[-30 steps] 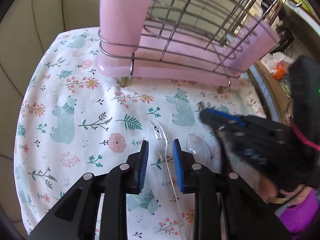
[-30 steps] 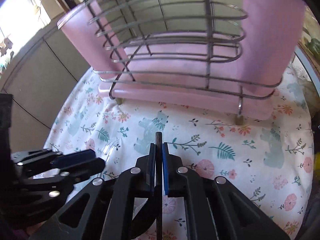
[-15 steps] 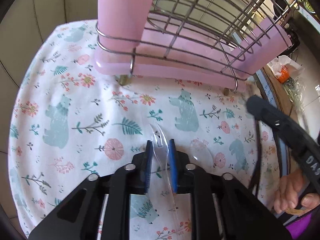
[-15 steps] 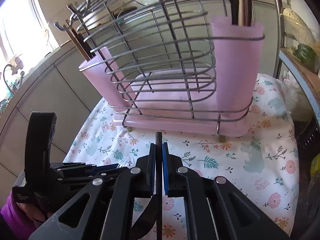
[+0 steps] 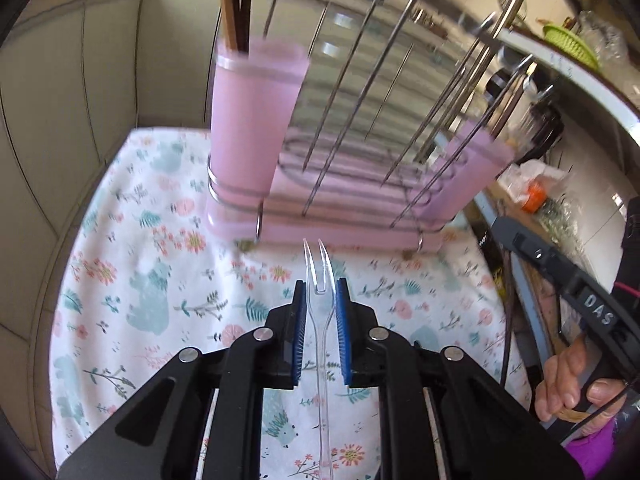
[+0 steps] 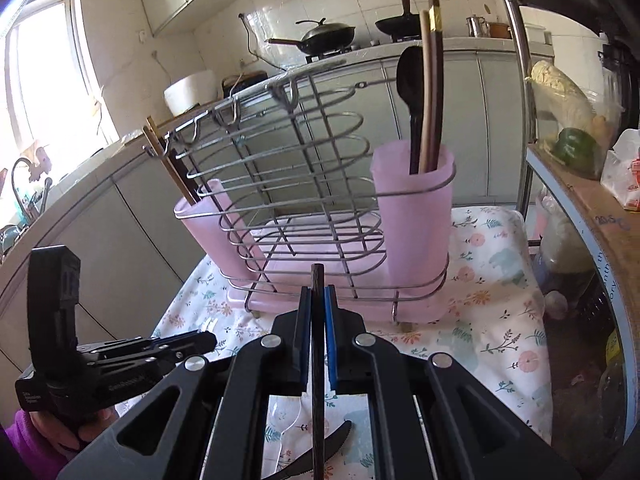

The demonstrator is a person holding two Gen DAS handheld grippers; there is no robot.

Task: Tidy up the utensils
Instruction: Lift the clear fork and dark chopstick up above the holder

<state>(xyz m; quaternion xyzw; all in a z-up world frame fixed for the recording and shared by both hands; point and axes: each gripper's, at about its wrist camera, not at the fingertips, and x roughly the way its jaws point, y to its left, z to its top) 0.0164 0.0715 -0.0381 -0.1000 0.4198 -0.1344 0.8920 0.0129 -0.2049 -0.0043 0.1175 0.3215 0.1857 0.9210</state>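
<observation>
In the left wrist view, the left gripper (image 5: pixel 320 312) at lower centre has just been closing its jaws, which now pinch a clear plastic fork (image 5: pixel 319 280); a second ago that fork lay flat on the floral cloth (image 5: pixel 132 280), and now its tines stand clear of the cloth, aimed at the pink drainer rack (image 5: pixel 320 184) in the upper half of the frame, whose left cup (image 5: pixel 256 120) already holds chopsticks. The pickup looks done, leaving the drop into a cup. In the right wrist view, the right gripper (image 6: pixel 318 320) at bottom centre has its narrow jaws clamped on a dark chopstick (image 6: pixel 318 360), as before, but the rack now sits lower and farther off, so the raised stick probably heads for the right cup (image 6: pixel 412 216).
</observation>
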